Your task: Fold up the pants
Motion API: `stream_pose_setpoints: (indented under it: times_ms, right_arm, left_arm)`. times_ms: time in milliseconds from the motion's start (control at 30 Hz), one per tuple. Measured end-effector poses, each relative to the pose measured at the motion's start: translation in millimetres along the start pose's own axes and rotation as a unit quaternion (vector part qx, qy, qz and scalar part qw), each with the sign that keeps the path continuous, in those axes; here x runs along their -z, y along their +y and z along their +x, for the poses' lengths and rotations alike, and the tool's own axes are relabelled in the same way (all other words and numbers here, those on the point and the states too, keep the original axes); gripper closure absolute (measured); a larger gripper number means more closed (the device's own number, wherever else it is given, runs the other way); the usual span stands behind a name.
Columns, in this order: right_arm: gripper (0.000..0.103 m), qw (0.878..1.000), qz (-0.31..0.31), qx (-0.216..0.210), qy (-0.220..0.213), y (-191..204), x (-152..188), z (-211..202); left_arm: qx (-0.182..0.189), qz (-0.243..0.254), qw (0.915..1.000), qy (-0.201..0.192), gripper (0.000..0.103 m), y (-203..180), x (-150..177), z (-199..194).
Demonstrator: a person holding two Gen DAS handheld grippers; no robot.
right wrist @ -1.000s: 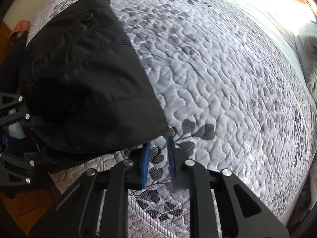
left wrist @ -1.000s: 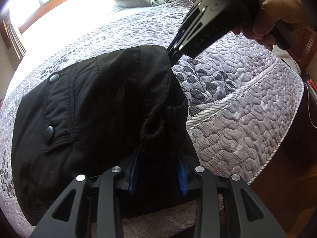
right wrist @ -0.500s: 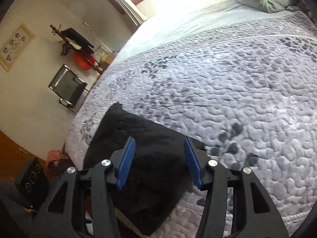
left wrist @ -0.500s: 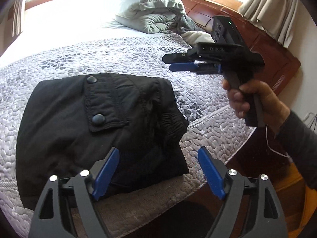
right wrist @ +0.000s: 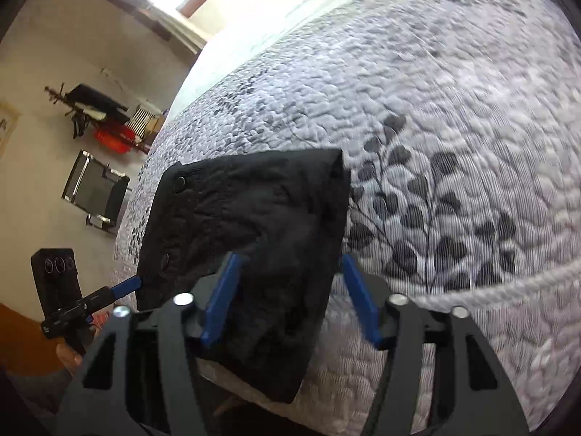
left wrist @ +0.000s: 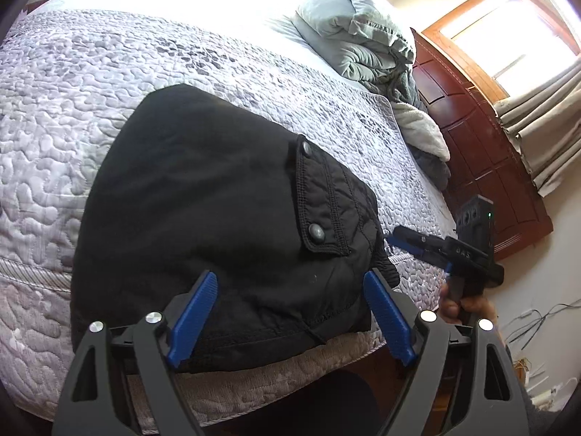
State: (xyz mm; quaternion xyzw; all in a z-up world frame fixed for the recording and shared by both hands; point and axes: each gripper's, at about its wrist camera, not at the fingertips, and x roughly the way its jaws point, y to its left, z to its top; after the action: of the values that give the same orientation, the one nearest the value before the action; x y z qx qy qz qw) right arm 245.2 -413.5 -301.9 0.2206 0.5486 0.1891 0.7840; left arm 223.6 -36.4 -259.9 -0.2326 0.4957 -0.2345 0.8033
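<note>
The left gripper has its blue fingers spread wide, with nothing pinched; its jaws have just been opening, and the near end of the folded black pants shows between them without the pads pressing on it. The right gripper also stands spread, its jaws having just opened further, and the near corner of the pants lies in the gap, apart from the right-hand pad. The pants rest as a compact folded bundle at the near edge of the bed, a pocket flap with two snap buttons facing up, one end hanging slightly over that edge. The quilted grey bedspread with leaf print covers the mattress. A rumpled grey-green blanket sits toward the far corner, by the dark wooden headboard. Off the bed's side, a folding chair stands by the wall.
</note>
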Motion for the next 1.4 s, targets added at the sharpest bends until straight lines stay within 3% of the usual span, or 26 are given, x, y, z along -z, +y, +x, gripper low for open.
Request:
stream_pose_setpoints:
  times_ms: [100, 200, 267, 333, 433, 533, 567, 633, 733, 833, 967, 1000, 1033, 1067, 1100, 1133, 1167, 1200, 1233, 1267, 1300, 1333, 1367, 1400]
  right_arm:
    - [0.028, 0.996, 0.069, -0.05, -0.014, -11.4, 27.2, -5.0]
    - [0.032, 0.992, 0.116, -0.058, 0.005, -16.4, 39.9, 7.7]
    - [0.073, 0.988, 0.136, -0.073, 0.011, -17.8, 44.8, 16.7]
    - [0.08, 0.986, 0.145, -0.082, -0.006, -19.0, 47.8, 11.7]
    - [0.081, 0.983, 0.161, -0.091, -0.022, -21.3, 58.2, 3.0]
    - [0.079, 0.977, 0.198, -0.08, -0.012, -37.5, 71.5, 15.9]
    - [0.077, 0.979, 0.191, -0.068, -0.011, -35.3, 71.9, 17.0]
    - [0.053, 0.986, 0.167, -0.03, -0.007, -25.3, 69.3, 9.9]
    - [0.057, 0.988, 0.142, 0.038, -0.041, -6.1, 66.8, -22.1]
    - [0.058, 0.992, 0.107, -0.004, -0.069, 29.0, 57.7, -41.9]
    - [0.059, 0.994, 0.1, -0.04, -0.036, 42.7, 47.1, -7.7]
    - [0.065, 0.994, 0.107, -0.029, -0.021, 37.3, 47.1, 4.7]
    - [0.081, 0.993, 0.113, -0.011, -0.012, 29.7, 49.8, 14.4]
    - [0.088, 0.993, 0.118, -0.001, -0.008, 20.9, 55.5, 19.0]
    - [0.102, 0.991, 0.132, -0.003, -0.007, 11.7, 58.4, 21.0]
    - [0.103, 0.988, 0.151, -0.016, -0.005, 2.3, 60.3, 20.7]
    - [0.102, 0.986, 0.165, -0.038, -0.003, -3.7, 61.5, 17.5]
    - [0.09, 0.984, 0.172, -0.051, -0.002, -7.1, 61.6, 12.4]
    - [0.065, 0.982, 0.174, -0.067, -0.005, -9.3, 61.2, 5.7]
    - [0.051, 0.98, 0.177, -0.093, -0.008, -11.3, 59.3, -1.3]
    - [0.019, 0.979, 0.179, -0.096, -0.011, -13.3, 56.4, -9.2]
    - [0.002, 0.981, 0.181, -0.073, -0.011, -16.5, 52.5, -16.1]
    - [0.002, 0.981, 0.183, -0.058, -0.009, -22.2, 48.2, -19.9]
    - [0.002, 0.979, 0.191, -0.071, 0.0, -30.4, 45.0, -18.9]
  left_arm:
    - [-0.004, 0.003, 0.9999, -0.011, 0.018, 5.6, 2.9, -13.6]
    - [-0.009, -0.007, 0.9999, -0.011, 0.018, 16.1, 9.6, -27.4]
    - [-0.012, -0.016, 0.9997, -0.013, 0.018, 23.3, 12.6, -36.5]
    - [-0.015, -0.019, 0.9996, -0.017, 0.018, 28.6, 14.8, -44.7]
    - [-0.016, -0.026, 0.9992, -0.025, 0.018, 39.9, 15.3, -57.4]
    - [-0.006, -0.043, 0.9988, -0.022, 0.018, 52.3, 8.0, -59.7]
    - [-0.003, -0.046, 0.9988, -0.019, 0.018, 55.5, 4.2, -58.8]
    - [0.001, -0.046, 0.9989, -0.012, 0.018, 59.8, -4.8, -56.2]
    - [0.009, -0.052, 0.9985, -0.011, 0.014, 69.2, -16.0, -58.6]
    - [0.008, -0.057, 0.9983, -0.013, 0.013, 80.0, -27.5, -59.7]
    - [0.013, -0.074, 0.9971, 0.008, 0.012, 97.3, -41.3, -54.7]
    - [0.019, -0.08, 0.9965, 0.015, 0.012, 103.8, -45.5, -54.8]
    - [0.025, -0.087, 0.9957, 0.022, 0.011, 110.8, -49.5, -54.9]
    - [0.032, -0.094, 0.9945, 0.033, 0.01, 118.7, -54.0, -54.8]
    - [0.041, -0.099, 0.9933, 0.045, 0.009, 126.4, -59.3, -54.2]
    - [0.05, -0.101, 0.9919, 0.059, 0.008, 133.4, -64.6, -52.6]
    - [0.056, -0.103, 0.9906, 0.071, 0.008, 139.6, -69.4, -50.5]
    - [0.065, -0.103, 0.989, 0.083, 0.007, 146.3, -74.9, -47.5]
    - [0.075, -0.104, 0.9869, 0.097, 0.005, 152.8, -80.1, -42.8]
    - [0.085, -0.108, 0.9843, 0.111, 0.005, 159.1, -84.0, -37.7]
    - [0.096, -0.112, 0.9813, 0.123, 0.004, 165.5, -88.0, -31.7]
    - [0.106, -0.117, 0.9784, 0.134, 0.004, 170.9, -91.9, -25.5]
    - [0.117, -0.12, 0.9758, 0.141, 0.004, 175.1, -95.9, -19.6]
    - [0.128, -0.123, 0.9726, 0.15, 0.004, 178.4, -99.2, -13.2]
